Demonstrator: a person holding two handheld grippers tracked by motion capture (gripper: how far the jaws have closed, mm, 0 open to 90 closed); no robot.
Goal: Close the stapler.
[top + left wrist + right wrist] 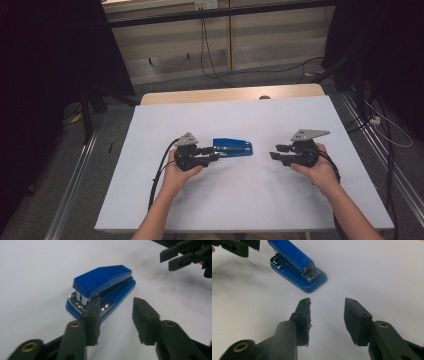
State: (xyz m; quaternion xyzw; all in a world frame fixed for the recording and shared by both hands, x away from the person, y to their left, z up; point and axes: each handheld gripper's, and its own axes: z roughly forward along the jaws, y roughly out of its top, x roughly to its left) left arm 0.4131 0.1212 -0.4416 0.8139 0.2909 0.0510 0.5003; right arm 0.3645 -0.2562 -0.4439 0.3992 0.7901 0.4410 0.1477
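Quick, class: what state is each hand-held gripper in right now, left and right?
Left hand-held gripper: open, holding nothing; the blue stapler lies just beyond its jaws.
Right hand-held gripper: open, empty, short of the stapler.

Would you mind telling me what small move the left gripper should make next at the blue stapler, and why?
Probably a slight sideways shift, then forward. In the left gripper view, the left gripper is open with nothing between its jaws, and the blue stapler lies off-centre, partly behind one finger, so it would not yet close around it.
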